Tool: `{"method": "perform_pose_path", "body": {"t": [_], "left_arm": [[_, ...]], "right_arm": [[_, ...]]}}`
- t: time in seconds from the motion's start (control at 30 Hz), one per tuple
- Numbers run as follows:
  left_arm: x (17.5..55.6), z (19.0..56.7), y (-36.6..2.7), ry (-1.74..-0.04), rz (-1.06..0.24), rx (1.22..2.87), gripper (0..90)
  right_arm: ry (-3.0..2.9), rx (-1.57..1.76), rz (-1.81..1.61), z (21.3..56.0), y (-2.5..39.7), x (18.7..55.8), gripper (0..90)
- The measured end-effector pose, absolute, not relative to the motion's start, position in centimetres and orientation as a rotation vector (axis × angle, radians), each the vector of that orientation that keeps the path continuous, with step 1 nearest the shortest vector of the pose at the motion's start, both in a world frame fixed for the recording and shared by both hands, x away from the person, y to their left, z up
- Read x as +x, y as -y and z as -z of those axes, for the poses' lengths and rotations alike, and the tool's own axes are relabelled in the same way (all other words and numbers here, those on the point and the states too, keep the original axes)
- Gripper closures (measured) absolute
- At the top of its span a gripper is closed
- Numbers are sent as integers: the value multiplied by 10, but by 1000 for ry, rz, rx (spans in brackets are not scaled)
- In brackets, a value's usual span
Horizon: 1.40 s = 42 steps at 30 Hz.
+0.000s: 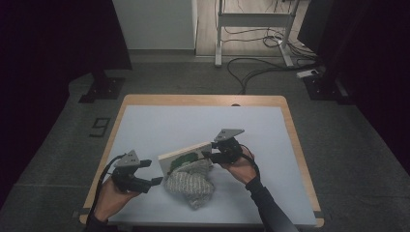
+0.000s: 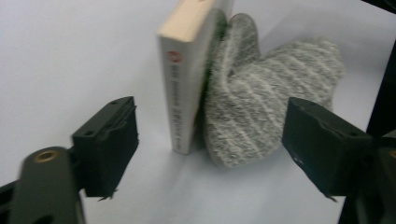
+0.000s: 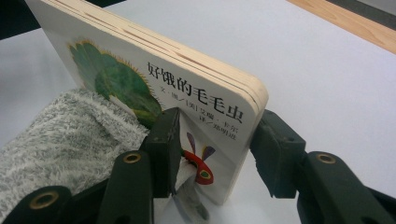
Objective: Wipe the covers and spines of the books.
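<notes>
A thick board book (image 1: 183,155) stands on its long edge on the counter (image 1: 159,121), a little nearer the near edge than the middle, its cover with green art and Chinese lettering tilted toward the person. A grey fuzzy sock (image 1: 189,182) is bunched against that cover, touching it, and lies on the side toward the near edge. The right tongs (image 1: 209,155) grip the book's right-hand end — one jaw pressed on the cover beside the red caterpillar head, the other behind the back board, closed to the book's thickness. The left tongs (image 1: 155,173) hover just beside the book's spine end and the sock, toward the near-left corner, with jaws spread wide and nothing between them — the left gripper view (image 2: 210,144) shows spine and sock framed in the gap, untouched.
</notes>
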<state>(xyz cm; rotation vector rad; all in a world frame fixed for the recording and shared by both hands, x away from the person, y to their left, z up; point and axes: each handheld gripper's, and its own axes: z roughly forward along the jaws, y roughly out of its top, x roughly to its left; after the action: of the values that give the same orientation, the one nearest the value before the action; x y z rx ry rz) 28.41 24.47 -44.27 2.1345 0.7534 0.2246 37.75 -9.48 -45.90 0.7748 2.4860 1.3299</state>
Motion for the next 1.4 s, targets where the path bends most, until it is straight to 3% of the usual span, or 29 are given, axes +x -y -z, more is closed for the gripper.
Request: {"method": "perform_pose_path", "body": {"t": [0.17,0.57,1.07,1.2,1.4], "left_arm": [[272,442,-230,-679,-117,2144,143],[271,455,-181,-560,-105,2225,149],[295,496,-145,-588,-108,2304,158],[298,507,-140,-594,-129,2336,188],[297,512,-138,-615,-205,2355,344]], "right_arm": [[-2490,780,-1321,458,94,378,524],[-2493,783,-1307,458,93,378,519],[-2488,775,-1308,458,92,378,518],[-2486,775,-1307,459,92,378,516],[-2481,773,-1305,459,92,378,515]]}}
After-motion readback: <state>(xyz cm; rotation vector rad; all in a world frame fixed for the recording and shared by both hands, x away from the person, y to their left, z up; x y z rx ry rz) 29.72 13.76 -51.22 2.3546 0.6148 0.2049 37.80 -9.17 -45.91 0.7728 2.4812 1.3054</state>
